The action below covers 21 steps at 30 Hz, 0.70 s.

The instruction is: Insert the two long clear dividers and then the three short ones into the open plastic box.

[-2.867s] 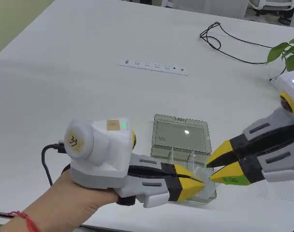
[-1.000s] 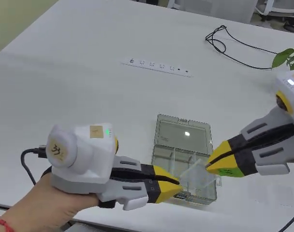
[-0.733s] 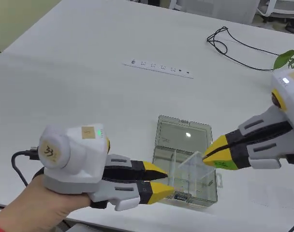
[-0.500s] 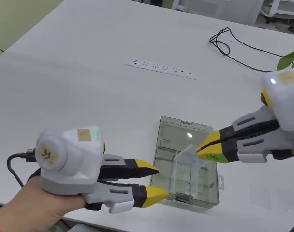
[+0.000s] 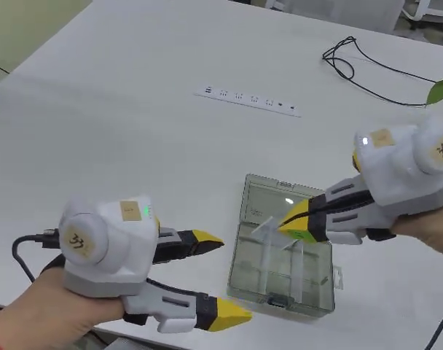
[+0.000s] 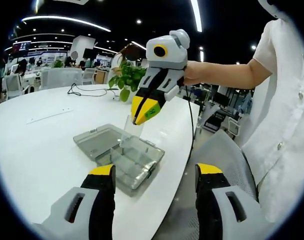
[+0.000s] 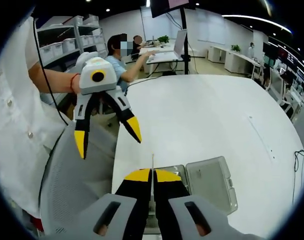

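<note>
- Open plastic box (image 5: 318, 286): smoky clear, rectangular, rounded corners, on a smooth white table (image 5: 134, 109). Its flat lid (image 5: 276, 198) lies folded back on the far side, with a latch at the front wall.
- In the tray, two clear dividers (image 5: 297, 264) stand upright, running front to back.
- Right gripper (image 5: 294, 224): yellow tips pressed together on a thin, flat clear divider (image 5: 267, 230). In the right gripper view the plate is edge-on, a thin line (image 7: 152, 162) between the closed tips.
- The held divider hangs over the back of the tray near the hinge. I cannot tell if its lower edge touches the box (image 6: 119, 152).
- Left gripper (image 5: 221, 277): jaws wide apart, holding nothing, just left of the box and clear of it.
- Far off on the table: a flat white power strip (image 5: 251, 100) and a looped black cable (image 5: 353, 62).
</note>
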{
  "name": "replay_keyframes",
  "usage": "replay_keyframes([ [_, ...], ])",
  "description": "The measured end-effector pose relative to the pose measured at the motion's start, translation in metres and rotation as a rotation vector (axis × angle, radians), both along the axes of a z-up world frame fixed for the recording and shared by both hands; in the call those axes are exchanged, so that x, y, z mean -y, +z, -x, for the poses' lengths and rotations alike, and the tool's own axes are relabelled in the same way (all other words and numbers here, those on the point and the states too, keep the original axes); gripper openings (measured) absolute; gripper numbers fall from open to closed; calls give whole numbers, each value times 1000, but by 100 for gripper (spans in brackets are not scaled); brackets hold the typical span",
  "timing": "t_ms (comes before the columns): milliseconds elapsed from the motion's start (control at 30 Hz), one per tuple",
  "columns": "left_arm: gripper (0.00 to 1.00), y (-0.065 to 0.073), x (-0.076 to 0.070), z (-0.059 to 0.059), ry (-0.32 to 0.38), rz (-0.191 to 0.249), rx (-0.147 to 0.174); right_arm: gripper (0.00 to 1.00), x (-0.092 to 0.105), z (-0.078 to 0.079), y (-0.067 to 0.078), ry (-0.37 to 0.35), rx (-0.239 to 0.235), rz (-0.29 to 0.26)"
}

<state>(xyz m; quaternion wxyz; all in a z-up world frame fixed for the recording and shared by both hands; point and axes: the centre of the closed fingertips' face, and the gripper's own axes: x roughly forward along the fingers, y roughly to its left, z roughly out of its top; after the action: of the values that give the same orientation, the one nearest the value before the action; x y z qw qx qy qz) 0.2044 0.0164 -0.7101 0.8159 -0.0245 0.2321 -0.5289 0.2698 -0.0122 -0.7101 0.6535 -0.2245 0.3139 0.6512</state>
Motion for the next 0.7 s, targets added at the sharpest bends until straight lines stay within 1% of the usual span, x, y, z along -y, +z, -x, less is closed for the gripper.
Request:
replay_keyframes([
  [100,76,0,0,-4,11,18,10,3,-3,-3,-5,-8,1,-17],
  [267,86,-3,-3,-9,33,19,14,2,-7,-5,-14,-12,-3,-25],
  [333,89,-4,-4,-10,38,18,12,2,-9,-5,-19,-5,10,-21],
  [400,91,-6,-5,-11,39,16,10,2,-9,-6,-25,-6,3,-11],
  [467,92,-8,-6,-12,46,13,5,2,-7,-8,-33,-4,6,3],
  [567,93,-9,-7,-14,54,20,-1,2,-6,-7,-36,-2,2,7],
  [700,95,-11,-7,-14,56,14,-4,2,-3,-9,-39,3,6,19],
])
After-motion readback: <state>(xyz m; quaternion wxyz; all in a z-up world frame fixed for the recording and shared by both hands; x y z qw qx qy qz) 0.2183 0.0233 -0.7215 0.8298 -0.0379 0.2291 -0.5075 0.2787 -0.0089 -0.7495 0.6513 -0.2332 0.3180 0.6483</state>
